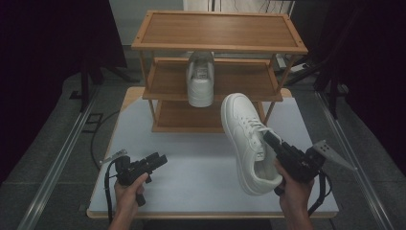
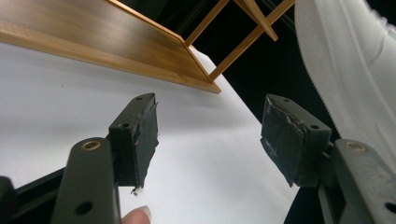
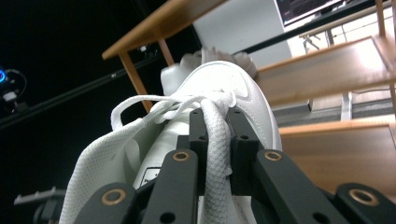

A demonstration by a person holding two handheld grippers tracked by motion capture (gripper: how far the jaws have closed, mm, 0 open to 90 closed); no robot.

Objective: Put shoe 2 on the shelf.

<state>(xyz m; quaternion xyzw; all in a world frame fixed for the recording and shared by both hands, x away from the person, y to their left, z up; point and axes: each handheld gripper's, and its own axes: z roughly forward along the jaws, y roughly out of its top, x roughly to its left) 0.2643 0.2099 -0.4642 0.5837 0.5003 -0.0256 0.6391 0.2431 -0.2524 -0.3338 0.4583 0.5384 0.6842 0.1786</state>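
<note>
The step in hand looks like carrying the white sneaker [image 1: 246,139] to the wooden shoe rack [image 1: 218,45], where its mate [image 1: 200,79] already sits on the middle shelf, heel toward the person. To do it well, the carried shoe wants to go in toe-first and level beside its mate, low enough to clear the top shelf's front rail, and it should be let go only once the sole rests flat on the boards. Since the grip is on the tongue alone, the shoe can swing, so a slow approach is wise.

The right gripper [image 3: 215,140] is pressed together on the sneaker's tongue, the fabric pinched between its two jaws just behind the laces. The shoe hangs tilted above the surface [image 1: 191,172], toward its right edge, just in front of the rack.

The left gripper [image 2: 209,135] is spread wide and holds nothing. It hovers over the near left part of the surface, touching nothing.
</note>
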